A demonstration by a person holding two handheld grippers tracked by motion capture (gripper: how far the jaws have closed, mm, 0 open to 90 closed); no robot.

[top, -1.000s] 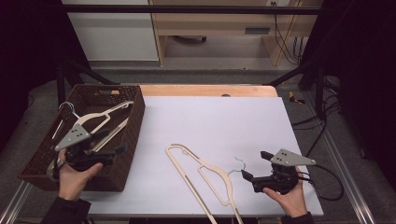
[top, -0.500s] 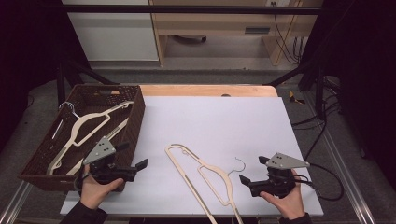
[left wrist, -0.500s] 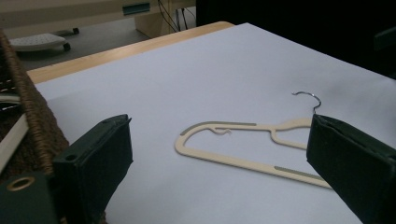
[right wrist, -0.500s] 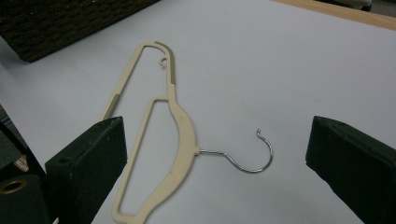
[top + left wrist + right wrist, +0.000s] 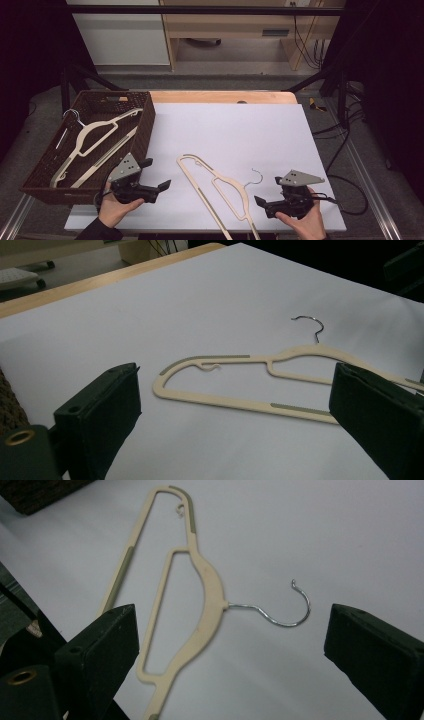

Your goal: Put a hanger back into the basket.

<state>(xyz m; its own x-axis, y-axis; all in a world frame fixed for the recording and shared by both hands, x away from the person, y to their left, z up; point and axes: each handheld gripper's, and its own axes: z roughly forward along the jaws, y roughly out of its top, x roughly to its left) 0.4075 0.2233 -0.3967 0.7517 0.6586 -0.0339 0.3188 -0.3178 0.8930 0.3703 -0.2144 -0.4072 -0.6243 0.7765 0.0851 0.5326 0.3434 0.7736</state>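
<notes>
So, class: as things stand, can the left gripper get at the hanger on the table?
Probably yes. The left gripper is open and points at the hanger, with bare table between them.

hanger on desk (image 5: 220,186): cream, grey-green strips, silver hook
hanger in basket (image 5: 95,135): cream, silver hook
basket (image 5: 145,125): dark brown, woven pattern
desk (image 5: 240,130): white top, light wood far edge
left gripper (image 5: 159,190): black jaws, grey plate
right gripper (image 5: 262,205): black jaws, grey plate

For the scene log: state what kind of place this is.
Probably a lab-style recording bench: a white-topped table framed by dark metal rails, cables trailing behind, with a wicker basket and cream hanger as props.
</notes>
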